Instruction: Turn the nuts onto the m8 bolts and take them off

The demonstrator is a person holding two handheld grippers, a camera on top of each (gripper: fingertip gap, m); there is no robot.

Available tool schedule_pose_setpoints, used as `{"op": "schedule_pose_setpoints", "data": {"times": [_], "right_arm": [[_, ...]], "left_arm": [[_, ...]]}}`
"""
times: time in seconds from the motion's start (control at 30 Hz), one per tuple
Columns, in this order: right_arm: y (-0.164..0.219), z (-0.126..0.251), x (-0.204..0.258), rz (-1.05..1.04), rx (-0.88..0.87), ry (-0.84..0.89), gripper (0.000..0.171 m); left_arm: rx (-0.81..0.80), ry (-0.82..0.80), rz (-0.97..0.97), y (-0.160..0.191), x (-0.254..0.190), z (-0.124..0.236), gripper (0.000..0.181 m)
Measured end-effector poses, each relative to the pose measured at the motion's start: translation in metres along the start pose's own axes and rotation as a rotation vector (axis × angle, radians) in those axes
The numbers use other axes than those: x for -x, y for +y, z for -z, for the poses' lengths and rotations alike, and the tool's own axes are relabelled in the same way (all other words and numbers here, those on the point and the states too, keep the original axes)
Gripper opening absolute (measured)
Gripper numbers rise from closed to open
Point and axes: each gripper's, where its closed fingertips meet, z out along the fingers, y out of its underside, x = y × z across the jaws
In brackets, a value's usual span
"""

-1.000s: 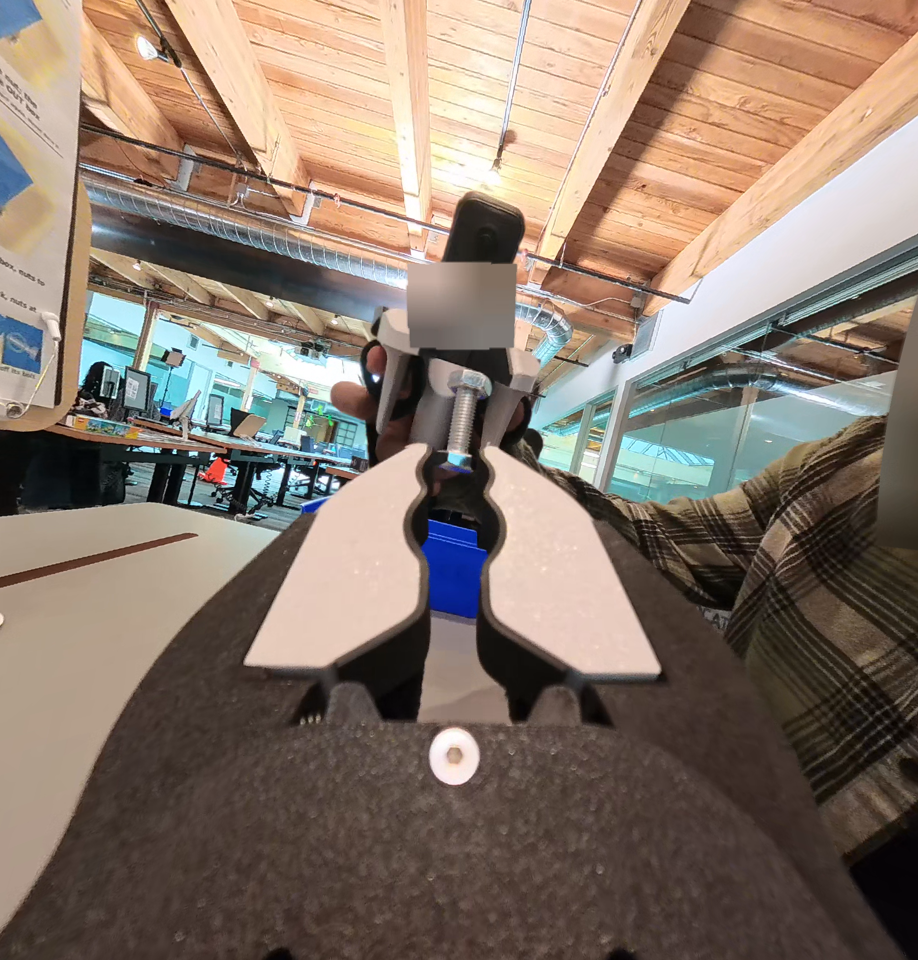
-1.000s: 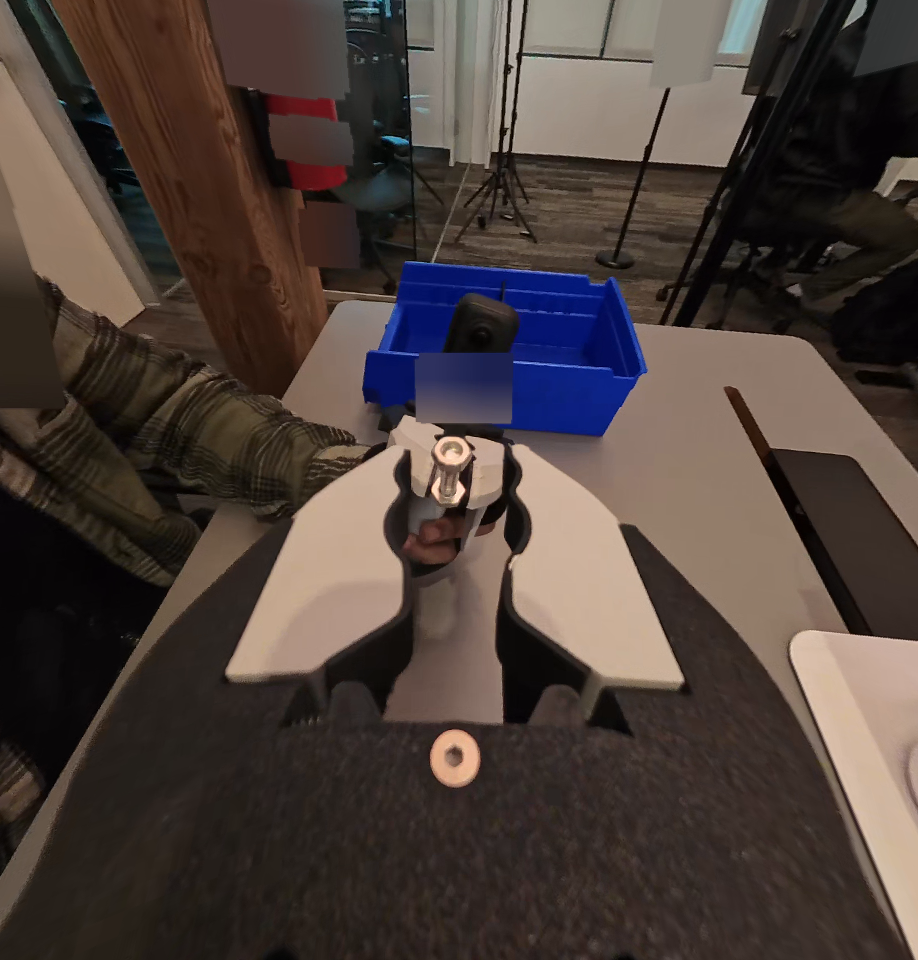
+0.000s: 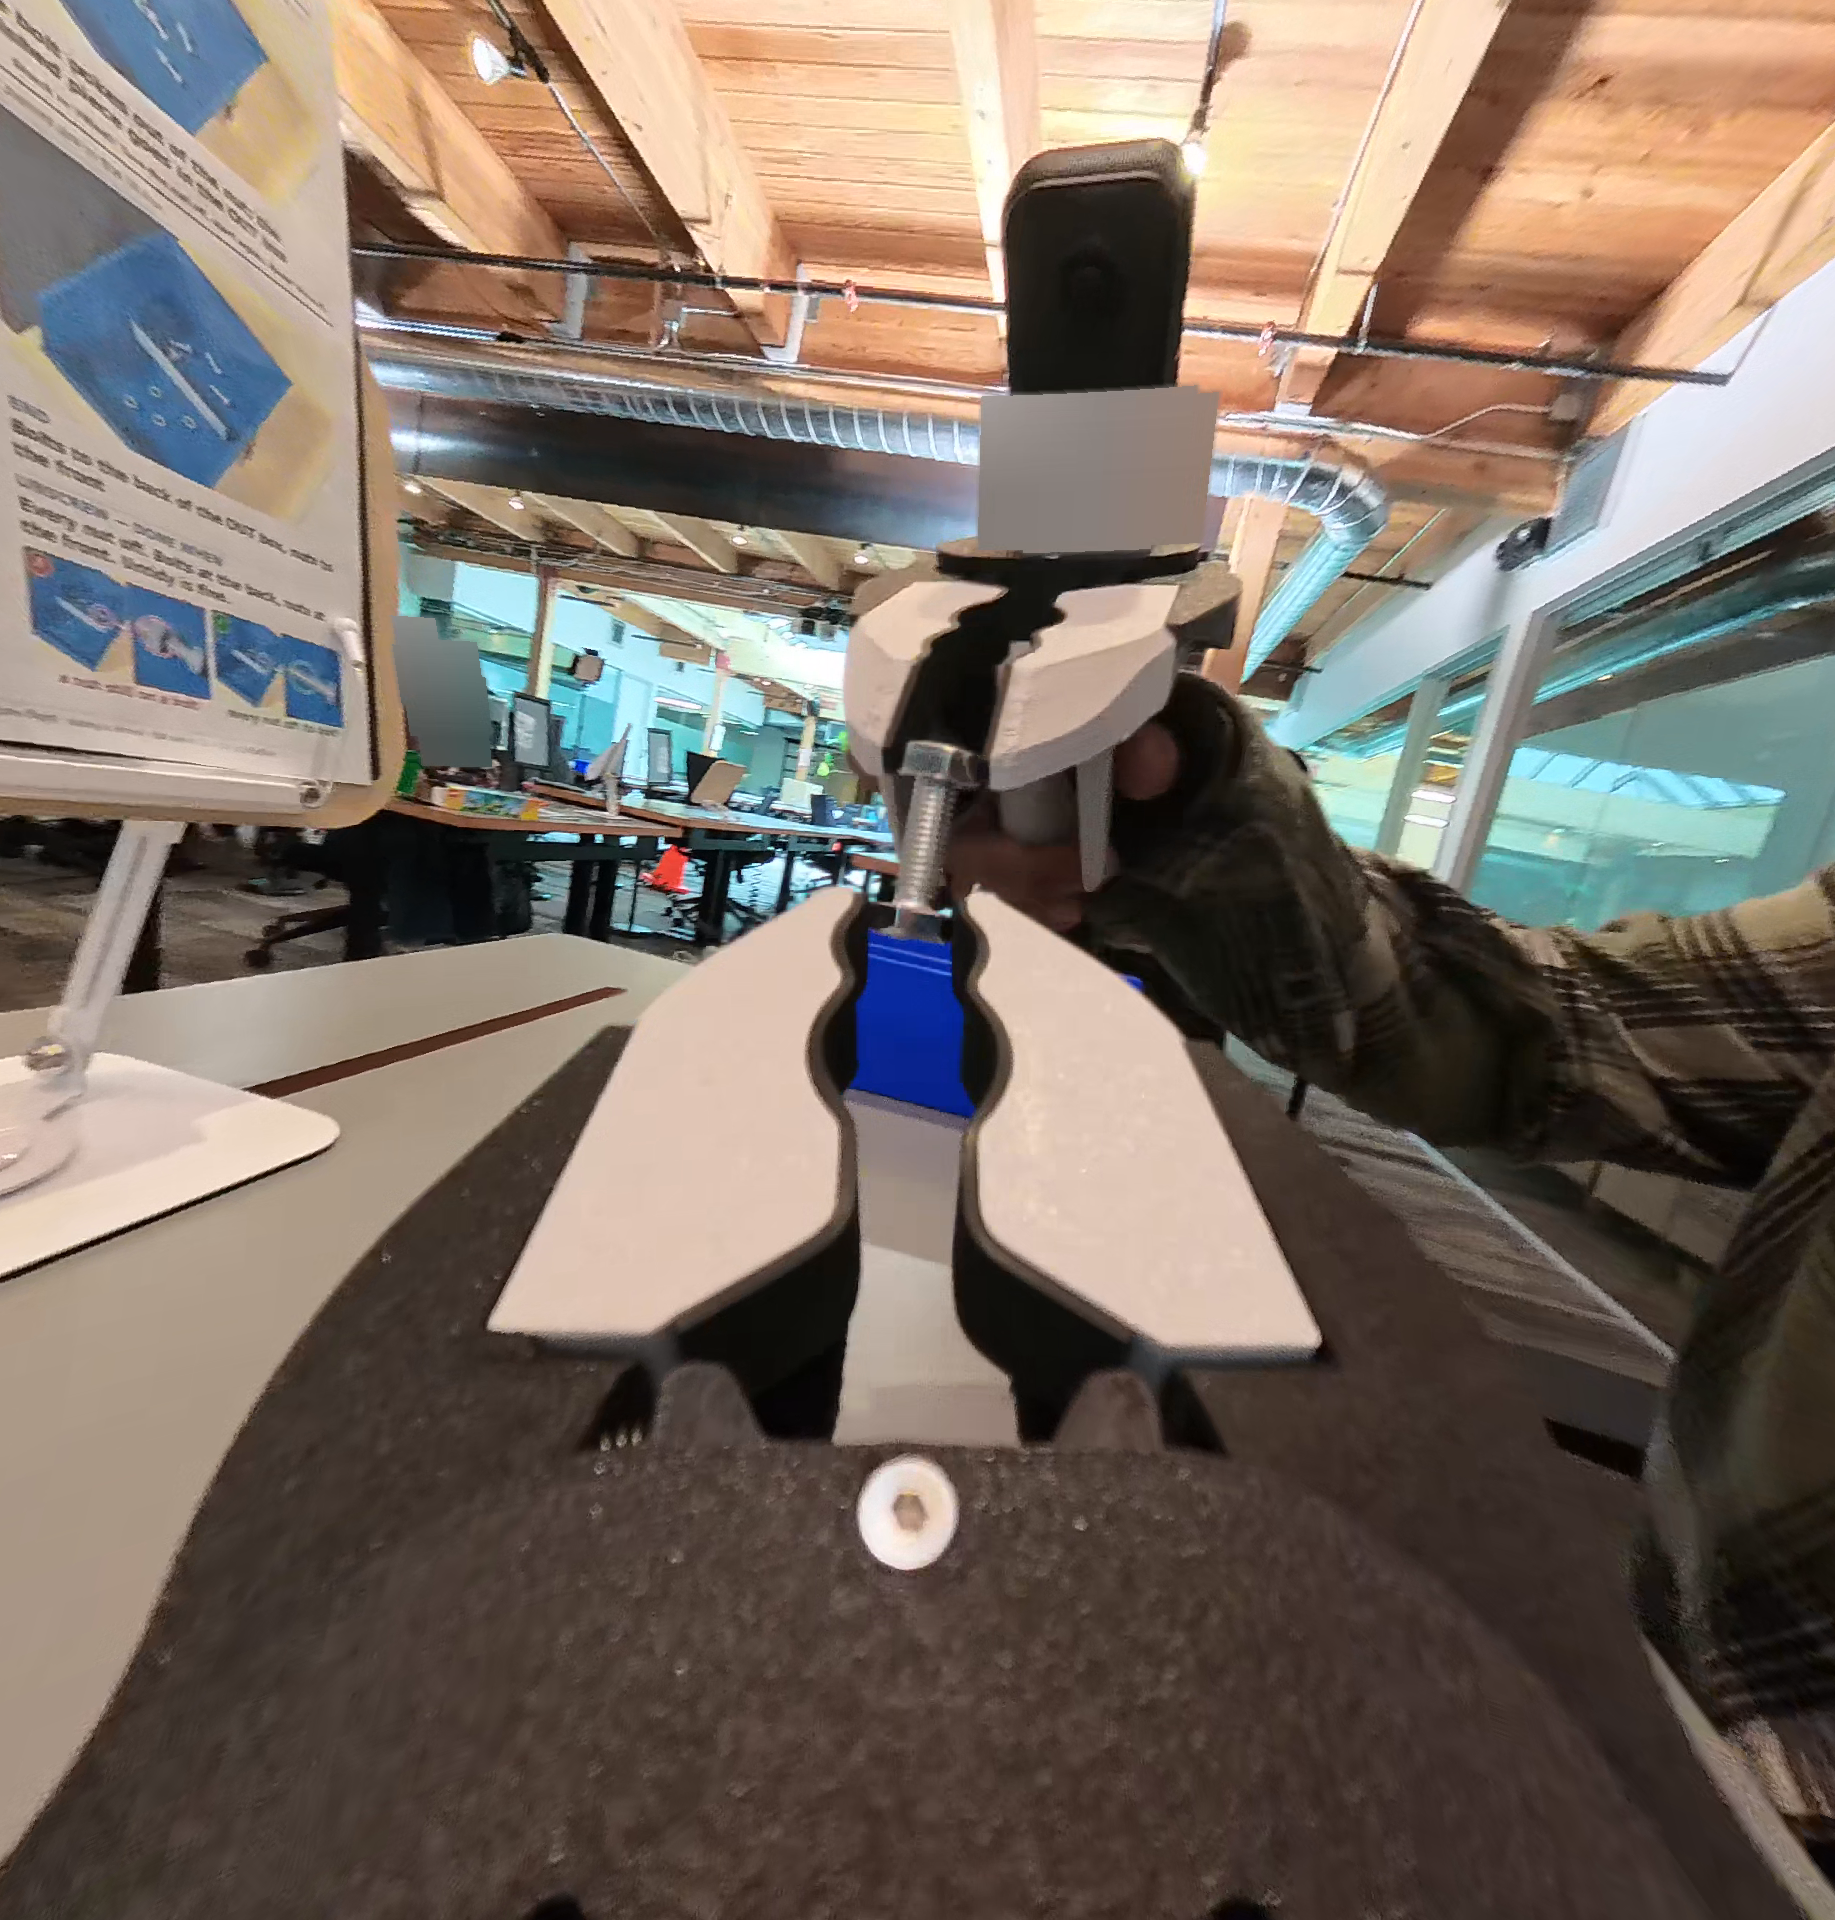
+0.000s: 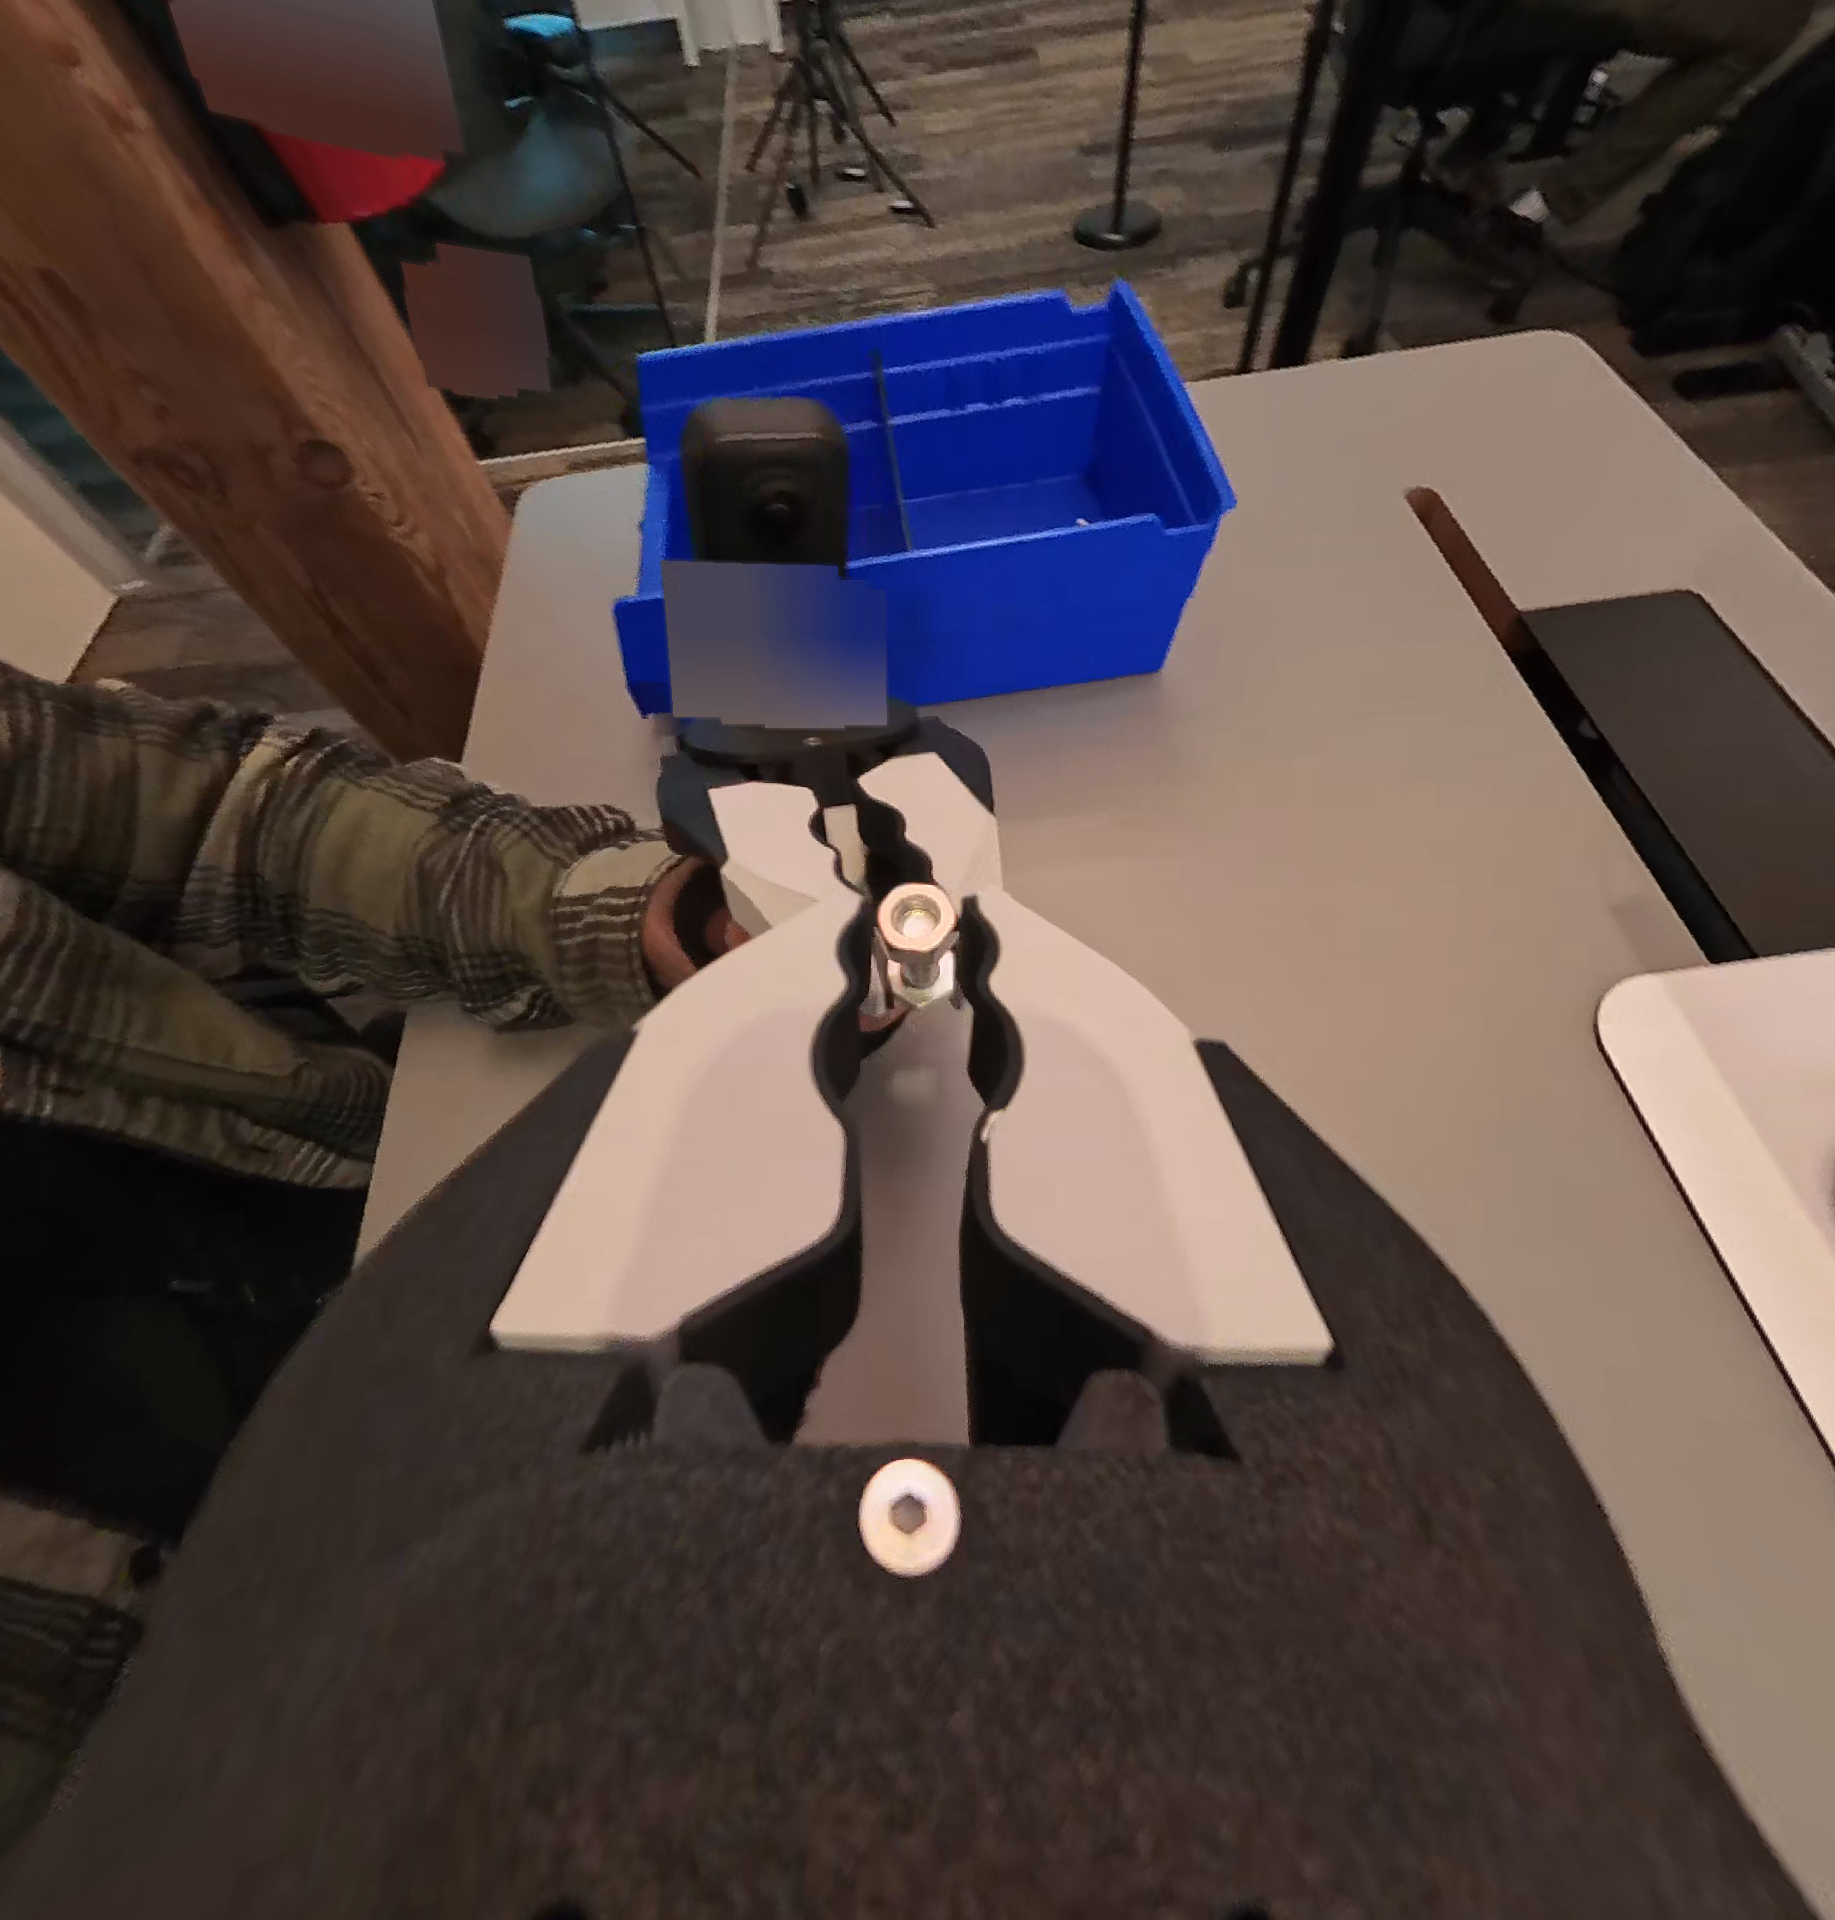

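Note:
A silver M8 bolt (image 3: 923,842) stands nearly upright between the two grippers, head up. In the left wrist view my left gripper (image 3: 913,914) is shut on the nut (image 3: 918,920) at the bolt's lower end. The right gripper (image 3: 980,769) comes in from above and grips the bolt's hex head. In the right wrist view my right gripper (image 4: 911,935) is shut on the bolt head (image 4: 913,920). The nut (image 4: 923,987) shows just below it through the gap. The left gripper (image 4: 861,873) meets it from the far side. How far the nut is threaded on is hidden.
A blue divided bin (image 4: 1048,623) stands on the grey table (image 4: 1256,883) behind the grippers and shows between my left fingers (image 3: 908,1018). An instruction sheet (image 3: 144,364) on a white stand (image 3: 113,1143) is at the left. A black slab (image 4: 1702,748) and a wooden post (image 4: 165,364) flank the table. My left and right fingertips are right by each other.
Both grippers have swung together with the bolt still held between them. The right gripper now looks closer and rolled. The bin has shifted right in the right view, and the stand has come into the left view.

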Motion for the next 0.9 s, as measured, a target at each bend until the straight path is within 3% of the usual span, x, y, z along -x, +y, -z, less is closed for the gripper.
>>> {"op": "schedule_pose_setpoints", "data": {"times": [0.37,0.6,0.9], "right_arm": [[0.0000,0.0024,-0.0033,-0.115,-0.021,0.207,0.016],[-0.0050,0.0046,-0.0004,-0.080,-0.082,0.192,0.016],[-0.0020,0.0011,0.0002,-0.042,-0.024,0.140,0.016]], "left_arm": [[0.004,-0.083,-0.084,-0.0016,0.0015,-0.0001,0.014],[-0.037,-0.042,0.003,-0.0049,0.0026,0.0021,0.014],[-0.027,-0.020,-0.010,-0.0032,-0.0014,-0.0002,0.014]]}}
